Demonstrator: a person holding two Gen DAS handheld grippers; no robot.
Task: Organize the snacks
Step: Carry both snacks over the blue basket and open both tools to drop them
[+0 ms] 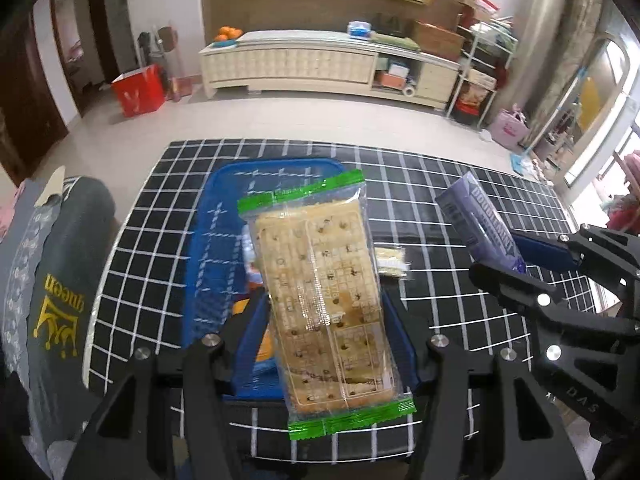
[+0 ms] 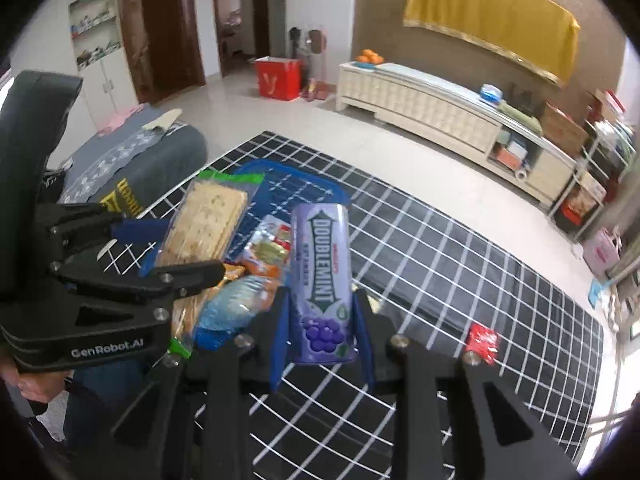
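A clear cracker packet (image 1: 320,280) with green ends hangs above the blue mesh basket (image 1: 224,208), and my left gripper (image 1: 328,320) is shut on its lower half. The right wrist view shows that same left gripper (image 2: 180,248) and cracker packet (image 2: 208,216) on the left. A purple Doublemint pack (image 2: 324,256) stands upright between the blue pads of my right gripper (image 2: 322,320), which is shut on it beside the basket (image 2: 320,188). From the left wrist, the right gripper (image 1: 532,256) and purple pack (image 1: 476,216) appear on the right.
The basket holds an orange packet (image 2: 266,252) and a bluish clear packet (image 2: 232,308). A small pale packet (image 1: 392,260) and a red packet (image 2: 482,342) lie on the black grid-patterned table (image 1: 440,184). A grey cloth-covered seat (image 1: 60,280) sits at the left.
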